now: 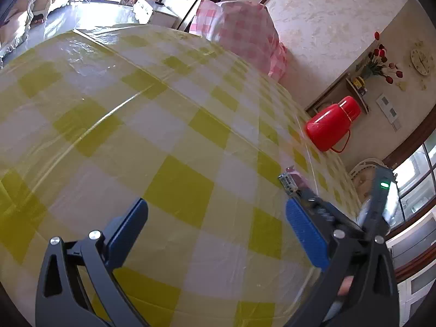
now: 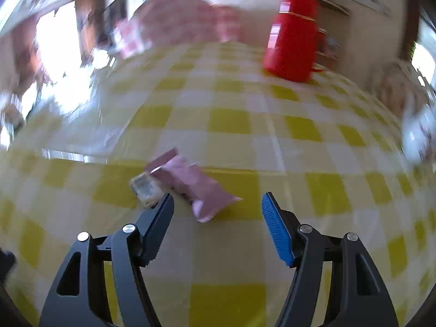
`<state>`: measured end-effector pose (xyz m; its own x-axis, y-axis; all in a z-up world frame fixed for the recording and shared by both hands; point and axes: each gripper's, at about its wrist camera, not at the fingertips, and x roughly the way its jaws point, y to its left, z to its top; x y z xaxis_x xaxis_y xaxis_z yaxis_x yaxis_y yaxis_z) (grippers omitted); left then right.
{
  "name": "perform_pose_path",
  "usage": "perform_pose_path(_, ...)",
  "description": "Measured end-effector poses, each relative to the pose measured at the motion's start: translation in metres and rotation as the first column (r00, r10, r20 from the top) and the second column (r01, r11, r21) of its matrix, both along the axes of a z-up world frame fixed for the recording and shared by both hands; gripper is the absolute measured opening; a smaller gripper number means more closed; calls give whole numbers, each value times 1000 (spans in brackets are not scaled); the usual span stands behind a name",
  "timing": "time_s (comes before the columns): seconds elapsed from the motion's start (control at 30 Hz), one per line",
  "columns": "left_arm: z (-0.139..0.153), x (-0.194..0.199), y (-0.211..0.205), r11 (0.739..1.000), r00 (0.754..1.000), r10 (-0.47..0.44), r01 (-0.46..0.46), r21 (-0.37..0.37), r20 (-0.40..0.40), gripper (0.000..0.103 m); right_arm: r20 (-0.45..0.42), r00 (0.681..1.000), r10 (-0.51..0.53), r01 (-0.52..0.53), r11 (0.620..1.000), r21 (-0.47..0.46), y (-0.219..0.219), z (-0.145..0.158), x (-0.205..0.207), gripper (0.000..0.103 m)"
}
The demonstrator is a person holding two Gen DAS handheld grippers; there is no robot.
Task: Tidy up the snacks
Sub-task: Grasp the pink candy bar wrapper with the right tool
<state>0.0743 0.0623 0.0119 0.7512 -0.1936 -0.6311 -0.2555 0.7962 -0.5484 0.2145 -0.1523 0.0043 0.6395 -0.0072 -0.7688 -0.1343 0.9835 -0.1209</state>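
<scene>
Landmark: a red flask [image 2: 293, 38] stands upright at the far side of the counter [image 2: 226, 120], which wears a yellow-and-white checked cloth.
Pink snack packet: the pink snack packet [image 2: 190, 182] lies flat on the cloth, well on the near side of the red flask and to its left in the right wrist view.
Second packet: a small pale packet [image 2: 145, 188] lies touching the pink one on the side away from the flask; its print is too blurred to read.
Right claw: the right claw [image 2: 218, 204] is released, its jaws apart with nothing pressed between them; the near end of the pink packet lies just ahead of the gap, and the left finger overlaps the pale packet in the picture.
Left claw: the left claw [image 1: 215, 212] is released, jaws wide over bare cloth, well on the near side of the flask [image 1: 331, 122].
Left wrist view: both packets [image 1: 293, 179] show just past the right-hand finger, partly hidden by the other claw.
Beyond the flask: a chair covered in pink check [image 1: 245, 30] stands at the counter's far edge.
</scene>
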Motion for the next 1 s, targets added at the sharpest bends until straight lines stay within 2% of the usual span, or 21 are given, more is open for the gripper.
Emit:
perform_pose_path(0.1, -1, 1, -9, 1000, 1000, -28, 28, -8, -5, 101, -8, 1000, 26, -26, 999, 28, 6, -2, 15, 62)
perform_pose_path(0.17, 1, 3, -18, 998, 998, -64, 64, 15, 0, 101, -23, 999, 38, -37, 998, 56, 8, -4, 26, 61)
perform_pose_path(0.23, 5, 4, -24, 996, 997, -81, 80, 46, 13, 101, -42, 998, 46, -40, 992, 123, 5, -5, 30, 54)
perform_pose_path(0.3, 6, 4, -23, 996, 997, -77, 76, 50, 24, 101, -32, 998, 48, -43, 991, 130, 5, -2, 21, 30)
perform_pose_path(0.4, 6, 7, -23, 996, 997, -78, 77, 54, 19, 101, 19, 998, 57, -60, 979, 196, -1, 7, -13, 29)
perform_pose_path(0.5, 5, 8, -22, 996, 997, -78, 77, 52, 14, 101, 30, 999, 15, -22, 972, 235, -15, 18, -62, 29)
perform_pose_path(0.57, 6, 8, -20, 996, 997, -72, 71, 54, 17, 101, 4, 1000, -20, 19, 981, 194, -23, 18, -95, 29)
perform_pose_path(0.63, 5, 8, -18, 997, 998, -67, 67, 43, 12, 101, 5, 999, -49, 49, 993, 103, -32, 18, -134, 29)
perform_pose_path(0.7, 3, 9, -17, 997, 998, -65, 65, 28, 2, 101, -21, 998, -57, 58, 996, 66, -45, 14, -172, 30)
perform_pose_path(0.77, 3, 8, -16, 998, 998, -66, 66, 18, 0, 101, -31, 998, -61, 63, 996, 67, -55, 11, -194, 32)
perform_pose_path(0.83, 4, 8, -17, 997, 997, -74, 74, 25, 5, 101, -25, 997, -75, 76, 993, 86, -67, 9, -207, 46)
perform_pose_path(0.87, 5, 7, -18, 996, 997, -79, 79, 33, 8, 101, -17, 997, -79, 80, 992, 98, -70, 9, -209, 64)
perform_pose_path(0.9, 5, 6, -19, 996, 997, -81, 81, 38, 10, 101, -9, 997, -83, 83, 989, 126, -75, 7, -209, 70)
perform_pose_path(1.0, 4, 8, -19, 995, 996, -85, 84, 49, 7, 101, -48, 997, -56, 64, 982, 181, -77, -2, -201, 70)
